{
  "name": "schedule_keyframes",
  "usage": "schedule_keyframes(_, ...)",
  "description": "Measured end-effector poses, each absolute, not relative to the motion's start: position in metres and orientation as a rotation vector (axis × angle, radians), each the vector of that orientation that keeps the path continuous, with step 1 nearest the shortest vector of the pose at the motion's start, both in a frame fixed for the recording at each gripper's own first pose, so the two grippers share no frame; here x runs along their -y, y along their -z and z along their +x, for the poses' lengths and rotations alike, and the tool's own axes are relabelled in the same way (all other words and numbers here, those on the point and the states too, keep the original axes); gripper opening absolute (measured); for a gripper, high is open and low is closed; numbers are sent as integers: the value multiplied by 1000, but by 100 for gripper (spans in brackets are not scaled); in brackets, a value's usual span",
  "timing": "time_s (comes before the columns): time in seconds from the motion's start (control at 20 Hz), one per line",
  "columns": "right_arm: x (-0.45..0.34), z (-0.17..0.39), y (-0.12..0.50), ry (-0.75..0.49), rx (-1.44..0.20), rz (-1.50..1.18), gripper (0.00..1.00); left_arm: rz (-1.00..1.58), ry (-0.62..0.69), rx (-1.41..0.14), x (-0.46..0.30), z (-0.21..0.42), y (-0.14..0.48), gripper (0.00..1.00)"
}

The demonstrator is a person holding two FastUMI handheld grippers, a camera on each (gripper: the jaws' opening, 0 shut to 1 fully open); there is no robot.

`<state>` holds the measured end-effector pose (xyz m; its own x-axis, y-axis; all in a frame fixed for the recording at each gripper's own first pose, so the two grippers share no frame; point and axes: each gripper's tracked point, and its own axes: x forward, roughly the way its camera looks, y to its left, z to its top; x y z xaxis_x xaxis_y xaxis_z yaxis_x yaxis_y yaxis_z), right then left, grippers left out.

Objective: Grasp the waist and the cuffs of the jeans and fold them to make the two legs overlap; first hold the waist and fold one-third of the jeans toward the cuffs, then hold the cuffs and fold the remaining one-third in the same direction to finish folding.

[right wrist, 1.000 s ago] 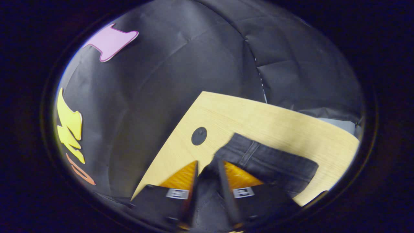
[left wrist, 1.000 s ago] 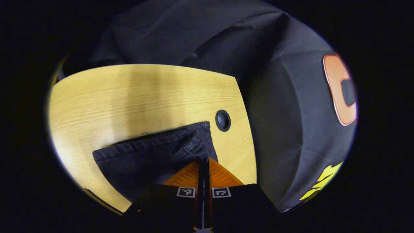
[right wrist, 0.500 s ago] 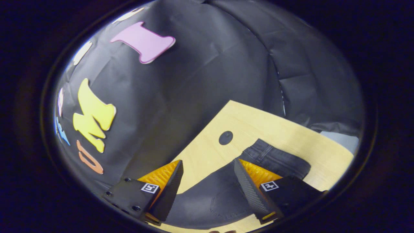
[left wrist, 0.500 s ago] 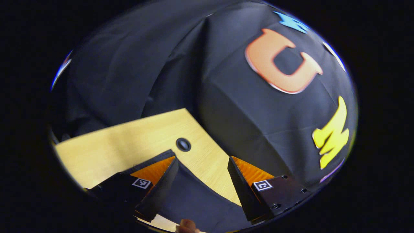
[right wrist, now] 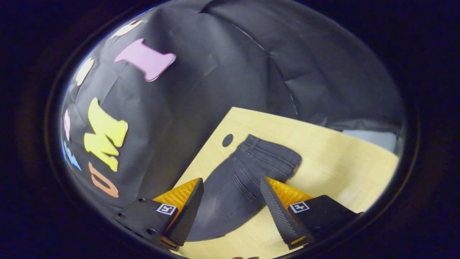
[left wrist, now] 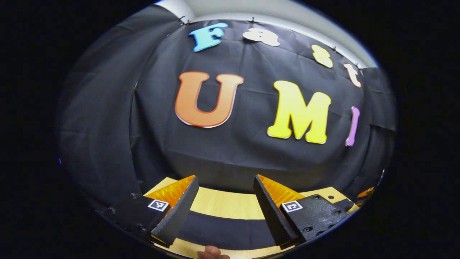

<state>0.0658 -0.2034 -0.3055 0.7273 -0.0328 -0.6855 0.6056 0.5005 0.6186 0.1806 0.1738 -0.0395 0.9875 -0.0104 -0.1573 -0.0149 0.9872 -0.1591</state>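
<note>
We see the jeans (right wrist: 248, 169) lying folded on the worktop (right wrist: 334, 151), waistband end up by the round hole (right wrist: 227, 140) near the far corner, back pocket facing us in the right gripper view. A second ago both tongs were pinched on dark denim; now the right tongs (right wrist: 230, 208) stand wide open above the fabric, gripping nothing, pulled back since half a second ago. The left tongs (left wrist: 224, 208) are wide open too and empty, and their view has swung up to the booth wall, catching just a dark band of jeans (left wrist: 226, 230) across the worktop (left wrist: 230, 205). A fingertip (left wrist: 212, 253) peeks in at the bottom edge there.
</note>
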Motion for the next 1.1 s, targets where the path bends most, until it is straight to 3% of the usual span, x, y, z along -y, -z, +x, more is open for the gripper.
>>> schedule_keyframes(0.35,225,34,347,521,-705,1161,92,-106,108,-117,-114,128,11,98)
schedule_keyframes(0.55,228,51,366,527,-707,1220,92,-85,186,-137,-83,108,13,99)
schedule_keyframes(0.6,231,57,368,531,-697,1246,98,-76,192,-147,-80,105,14,99)
schedule_keyframes(0.65,230,59,368,532,-690,1261,92,-69,196,-155,-79,103,15,99)
schedule_keyframes(0.7,229,61,370,529,-697,1268,97,-68,200,-159,-77,102,15,99)
schedule_keyframes(0.75,227,69,373,518,-697,1280,92,-71,205,-161,-76,101,13,99)
schedule_keyframes(0.85,232,75,382,551,-685,1294,94,-73,206,-167,-76,100,12,99)
schedule_keyframes(1.05,234,79,392,572,-615,1371,46,-99,201,-174,-78,100,11,99)
schedule_keyframes(1.1,235,77,394,571,-631,1335,42,-103,199,-181,-78,100,12,99)
